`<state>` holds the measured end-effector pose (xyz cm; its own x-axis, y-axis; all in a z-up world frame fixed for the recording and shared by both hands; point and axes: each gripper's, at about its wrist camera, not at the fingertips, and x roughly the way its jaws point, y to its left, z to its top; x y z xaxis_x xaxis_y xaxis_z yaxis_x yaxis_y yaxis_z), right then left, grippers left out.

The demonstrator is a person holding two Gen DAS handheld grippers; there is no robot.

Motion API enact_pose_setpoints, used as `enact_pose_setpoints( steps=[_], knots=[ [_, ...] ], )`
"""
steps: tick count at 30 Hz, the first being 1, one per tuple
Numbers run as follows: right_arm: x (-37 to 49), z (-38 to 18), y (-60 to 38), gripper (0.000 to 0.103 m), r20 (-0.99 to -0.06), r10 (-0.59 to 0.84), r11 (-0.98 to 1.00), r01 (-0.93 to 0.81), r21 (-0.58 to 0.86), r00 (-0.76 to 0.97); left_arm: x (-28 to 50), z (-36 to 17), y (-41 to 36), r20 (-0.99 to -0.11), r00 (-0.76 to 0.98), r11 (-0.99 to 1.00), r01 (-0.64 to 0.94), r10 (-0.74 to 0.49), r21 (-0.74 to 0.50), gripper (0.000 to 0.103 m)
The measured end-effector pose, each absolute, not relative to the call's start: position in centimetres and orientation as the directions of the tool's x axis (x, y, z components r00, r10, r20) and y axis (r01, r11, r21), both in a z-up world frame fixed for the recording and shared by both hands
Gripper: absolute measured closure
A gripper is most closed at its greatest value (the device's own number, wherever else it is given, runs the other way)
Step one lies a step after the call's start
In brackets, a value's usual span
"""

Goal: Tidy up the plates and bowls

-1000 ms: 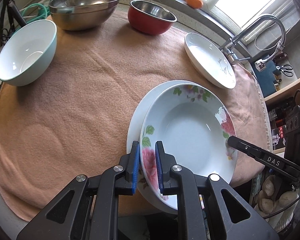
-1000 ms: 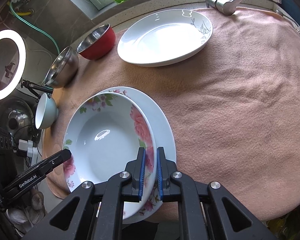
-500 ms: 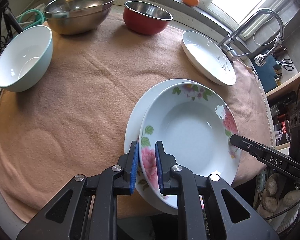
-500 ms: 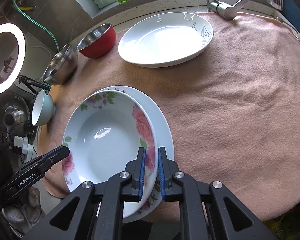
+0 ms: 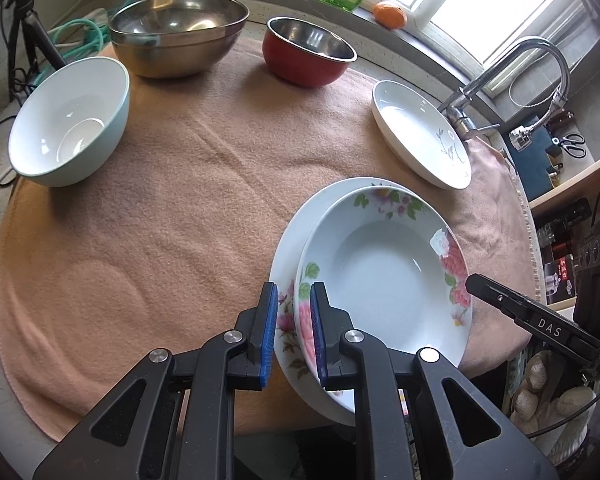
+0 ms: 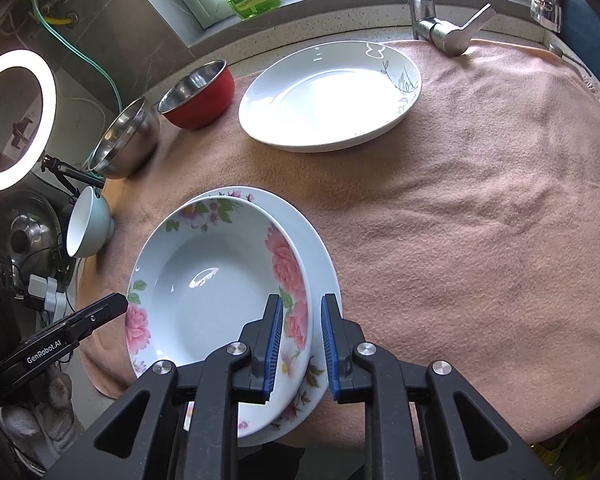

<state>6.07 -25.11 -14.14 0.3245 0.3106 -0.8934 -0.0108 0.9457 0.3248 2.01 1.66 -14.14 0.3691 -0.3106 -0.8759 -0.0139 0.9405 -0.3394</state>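
A flowered plate [image 5: 384,276] lies nested on a second, wider flowered plate [image 5: 290,248] at the near edge of a peach cloth [image 5: 180,200] spread over the counter [image 6: 340,20]. The left gripper [image 5: 294,332] straddles the upper plate's near rim, its fingers narrow and pressed on that rim. The right gripper [image 6: 300,344] sits at the opposite side of the same plate; its fingers have just been opening and now stand slightly apart, with the rims of both plates between them and a visible gap at the outer pad. Beyond the flowered plates, a plain white plate [image 6: 330,94] rests near the tap [image 6: 440,20]. Farther from the stack stand a red bowl [image 5: 308,54], a steel bowl [image 5: 178,34] and a pale blue bowl [image 5: 70,120], all upright.
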Motion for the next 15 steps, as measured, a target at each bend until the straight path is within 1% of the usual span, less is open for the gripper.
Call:
enact_pose_setpoints(
  steps=[8, 15],
  knots=[
    [6.4, -13.8, -25.7, 0.084, -0.889, 0.314, 0.947, -0.039, 0.32, 0.335, 2.9, -13.1, 1.4, -0.869, 0.381, 0.939, -0.001, -0.317, -0.343, 0.09],
    [7.3, -13.4, -27.4, 0.084, -0.889, 0.295, 0.95, -0.005, 0.313, 0.351, 4.9, -12.4, 0.1, -0.856, 0.39, 0.932, 0.018, -0.339, -0.361, 0.089]
  ],
)
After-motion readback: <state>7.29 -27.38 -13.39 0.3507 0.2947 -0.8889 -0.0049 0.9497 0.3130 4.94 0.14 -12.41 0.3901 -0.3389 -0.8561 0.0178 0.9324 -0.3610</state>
